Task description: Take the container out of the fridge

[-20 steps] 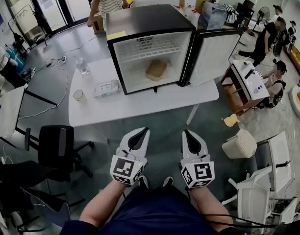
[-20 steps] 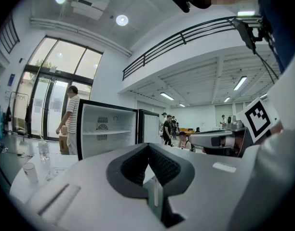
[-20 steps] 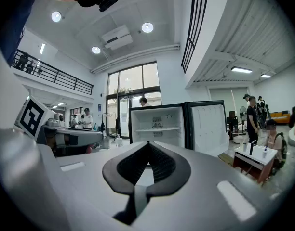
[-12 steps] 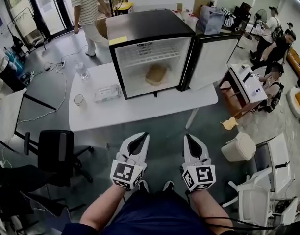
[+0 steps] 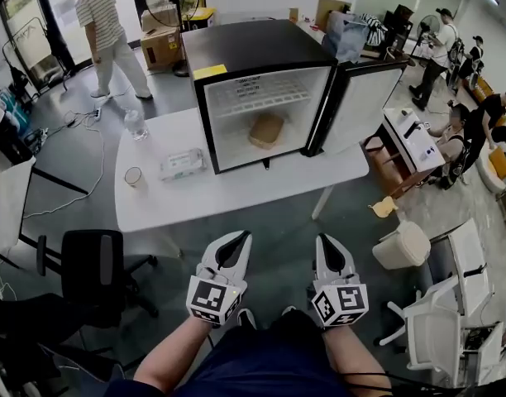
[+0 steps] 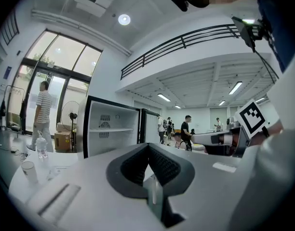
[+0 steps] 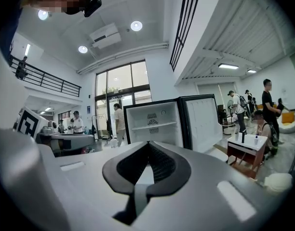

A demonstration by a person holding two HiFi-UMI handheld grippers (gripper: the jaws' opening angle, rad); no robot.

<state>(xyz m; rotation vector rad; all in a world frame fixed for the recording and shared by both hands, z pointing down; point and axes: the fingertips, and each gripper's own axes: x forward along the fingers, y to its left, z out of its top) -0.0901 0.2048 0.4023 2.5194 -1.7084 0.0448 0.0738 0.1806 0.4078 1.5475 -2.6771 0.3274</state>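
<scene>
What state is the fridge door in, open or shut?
Open. The fridge door is swung out to the right, baring the white inside of the fridge, where the container sits.

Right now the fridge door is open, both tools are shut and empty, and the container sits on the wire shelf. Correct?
Not quite. The container sits on the floor of the fridge, below the wire shelf, as the head view shows. The rest holds: the door is open, and the left tool and right tool are shut and empty.
</scene>
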